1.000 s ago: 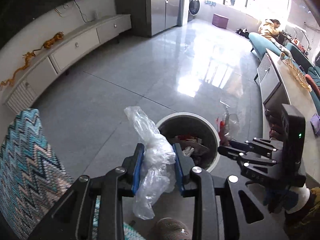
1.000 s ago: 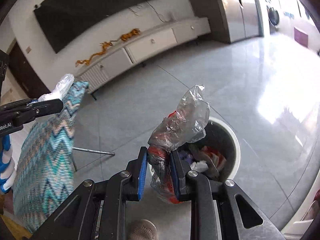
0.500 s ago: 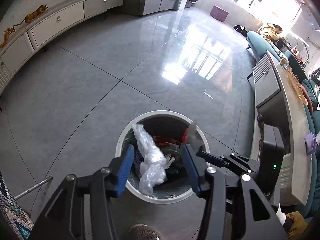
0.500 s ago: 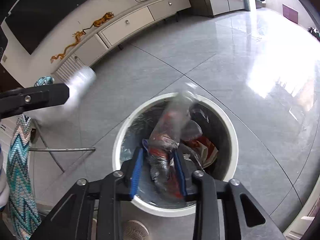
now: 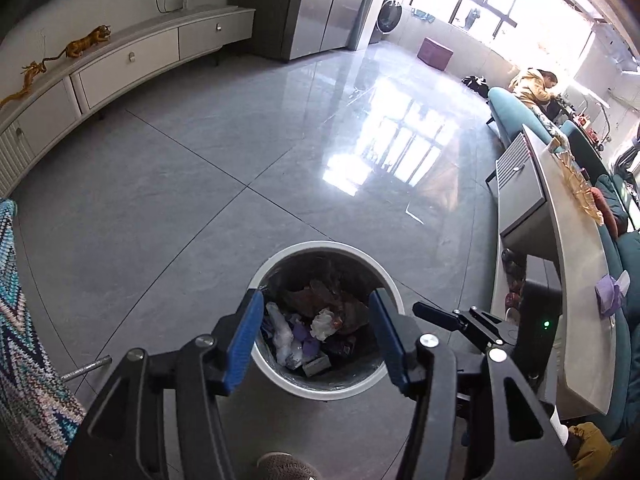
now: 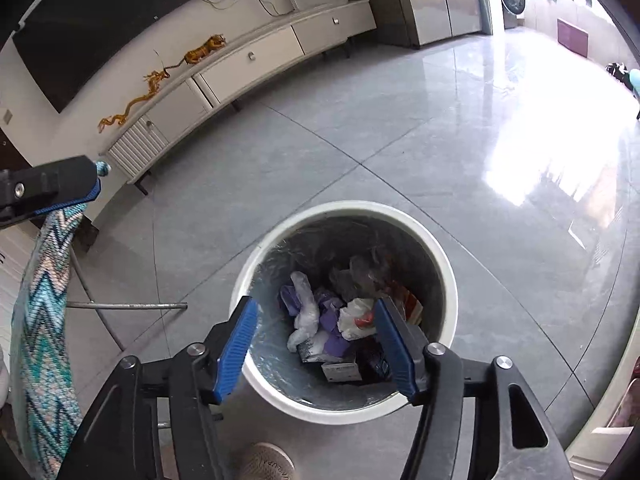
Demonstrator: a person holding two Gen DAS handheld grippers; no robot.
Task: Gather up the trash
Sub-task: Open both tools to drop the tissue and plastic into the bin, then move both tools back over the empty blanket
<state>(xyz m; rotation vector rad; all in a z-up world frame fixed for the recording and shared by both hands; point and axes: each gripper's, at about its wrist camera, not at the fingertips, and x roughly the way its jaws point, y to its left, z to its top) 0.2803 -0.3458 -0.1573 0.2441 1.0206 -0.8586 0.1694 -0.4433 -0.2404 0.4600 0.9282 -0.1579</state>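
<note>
We hold both grippers over the white bin (image 5: 326,390), which sits on the floor at about six o'clock in each view. The left gripper (image 5: 316,336) has just been opening its jaws; they stand about half apart with nothing between them, and the clear bag (image 5: 282,338) lies inside at the bin's nine o'clock. The right gripper (image 6: 316,344) has likewise just opened and is empty, its wrapper (image 6: 358,322) resting among the trash. To finish well, we should lift straight up, clear of the rim.
</note>
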